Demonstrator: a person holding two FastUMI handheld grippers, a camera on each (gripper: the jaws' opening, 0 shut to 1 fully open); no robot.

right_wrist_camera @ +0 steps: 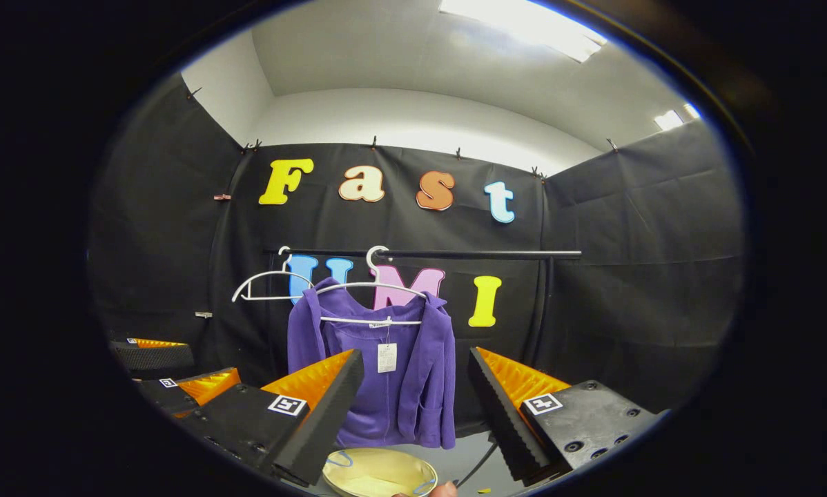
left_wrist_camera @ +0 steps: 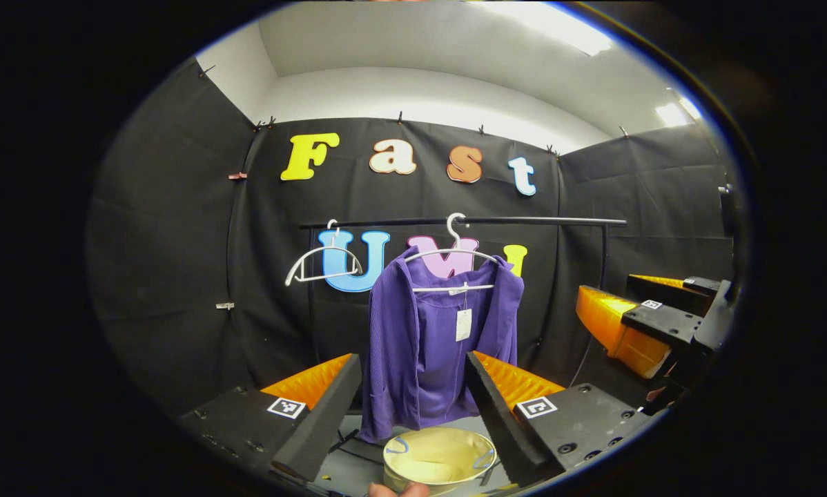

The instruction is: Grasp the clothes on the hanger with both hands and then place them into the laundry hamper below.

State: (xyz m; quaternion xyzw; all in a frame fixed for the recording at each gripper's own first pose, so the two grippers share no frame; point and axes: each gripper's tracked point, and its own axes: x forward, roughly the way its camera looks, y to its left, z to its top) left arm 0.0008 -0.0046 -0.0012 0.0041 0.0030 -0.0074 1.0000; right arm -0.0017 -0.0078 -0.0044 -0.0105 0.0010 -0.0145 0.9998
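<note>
A purple ribbed top (left_wrist_camera: 434,338) (right_wrist_camera: 379,373) with a white tag hangs on a white hanger (left_wrist_camera: 455,266) (right_wrist_camera: 372,290) from a black rail (left_wrist_camera: 524,221) (right_wrist_camera: 469,255). A round cream hamper (left_wrist_camera: 440,459) (right_wrist_camera: 379,474) stands on the floor beneath it. My left gripper (left_wrist_camera: 413,393) is open, well short of the garment, with nothing between its fingers. My right gripper (right_wrist_camera: 413,393) is open too, also back from the top. The right gripper (left_wrist_camera: 652,317) appears at the right edge of the left gripper view. The left gripper (right_wrist_camera: 179,376) appears at the lower left of the right gripper view.
An empty white hanger (left_wrist_camera: 322,266) (right_wrist_camera: 265,286) hangs on the rail to the left of the top. The rail's upright post (left_wrist_camera: 603,255) (right_wrist_camera: 541,304) stands at the right. A cable (right_wrist_camera: 479,462) lies on the grey floor by the hamper.
</note>
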